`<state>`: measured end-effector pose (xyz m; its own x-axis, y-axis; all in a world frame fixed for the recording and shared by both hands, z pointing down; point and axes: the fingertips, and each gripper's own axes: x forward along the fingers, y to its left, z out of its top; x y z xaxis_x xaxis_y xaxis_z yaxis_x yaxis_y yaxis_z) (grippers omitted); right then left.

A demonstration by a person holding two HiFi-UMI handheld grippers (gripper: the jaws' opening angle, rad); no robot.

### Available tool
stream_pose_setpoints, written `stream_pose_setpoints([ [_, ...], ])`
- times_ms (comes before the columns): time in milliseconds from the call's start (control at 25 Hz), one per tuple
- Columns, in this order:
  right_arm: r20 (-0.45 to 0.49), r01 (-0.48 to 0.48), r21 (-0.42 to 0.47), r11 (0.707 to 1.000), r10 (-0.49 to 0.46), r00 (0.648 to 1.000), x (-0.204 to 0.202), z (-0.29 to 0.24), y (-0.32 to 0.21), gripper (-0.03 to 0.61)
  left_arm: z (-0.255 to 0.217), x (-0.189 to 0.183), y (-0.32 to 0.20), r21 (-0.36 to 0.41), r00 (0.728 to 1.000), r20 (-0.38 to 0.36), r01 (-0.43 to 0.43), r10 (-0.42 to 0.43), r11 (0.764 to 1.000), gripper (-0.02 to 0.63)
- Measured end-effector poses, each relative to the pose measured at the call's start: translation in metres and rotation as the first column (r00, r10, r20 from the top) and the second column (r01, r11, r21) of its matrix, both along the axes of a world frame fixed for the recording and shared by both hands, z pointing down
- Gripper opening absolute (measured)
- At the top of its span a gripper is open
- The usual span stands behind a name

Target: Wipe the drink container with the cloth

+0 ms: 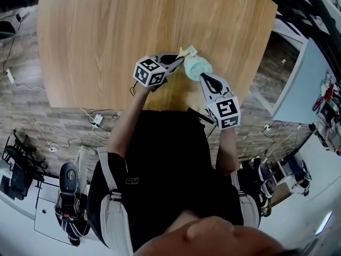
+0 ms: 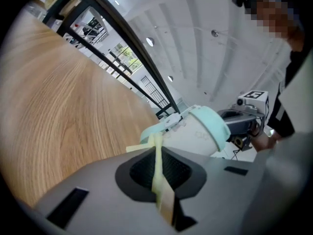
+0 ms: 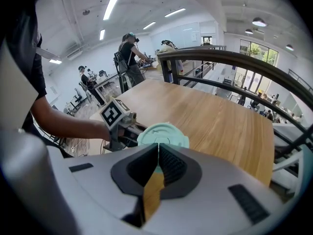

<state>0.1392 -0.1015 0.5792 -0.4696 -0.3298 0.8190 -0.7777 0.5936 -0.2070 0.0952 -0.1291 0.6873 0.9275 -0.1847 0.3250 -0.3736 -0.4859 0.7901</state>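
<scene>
Drink container (image 1: 197, 68): white body, mint lid (image 3: 164, 133), lying tilted over the near edge of the wooden table (image 1: 133, 25), between the two grippers; cannot tell whether it touches the tabletop. Right gripper (image 1: 205, 79): jaws closed onto the rim of the lid, which sits edge-on between them in the right gripper view, so this hand acts as the holder. Left gripper (image 1: 180, 61): jaws pinched together on a thin fold of yellow cloth (image 1: 187, 51), with the free end of the cloth lying against the container's side near its base. Step in hand, as judged: wiping contact is made, with the cloth on the body and the container steadied by its lid. Next move likely calls for dragging the cloth along or around the white wall while the right gripper holds firm or turns the container to present a fresh side; the grip on a lid rim is narrow, so sideways pressure from the cloth should stay light or the container may twist out. Count: one drink container, one lid, one cloth, two grippers, one table.
</scene>
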Motion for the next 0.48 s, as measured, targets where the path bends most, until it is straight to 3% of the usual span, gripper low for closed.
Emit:
stream_pose_setpoints([
  [160,0.001,-0.002,0.008,1.000,0.002,1.000,0.002,0.003,-0.003,0.032,-0.036,0.001,-0.004,0.131,0.998,0.010,-0.057,0.056,0.990,0.032],
  [320,0.005,0.009,0.005,1.000,-0.009,1.000,0.000,0.004,-0.003,0.032,-0.067,-0.001,-0.011,0.254,0.994,0.041,-0.113,0.106,0.961,0.032],
  [480,0.003,0.015,0.005,1.000,-0.015,1.000,0.000,0.005,-0.003,0.032,-0.076,0.000,-0.018,0.295,0.988,0.048,-0.156,0.148,0.943,0.032],
])
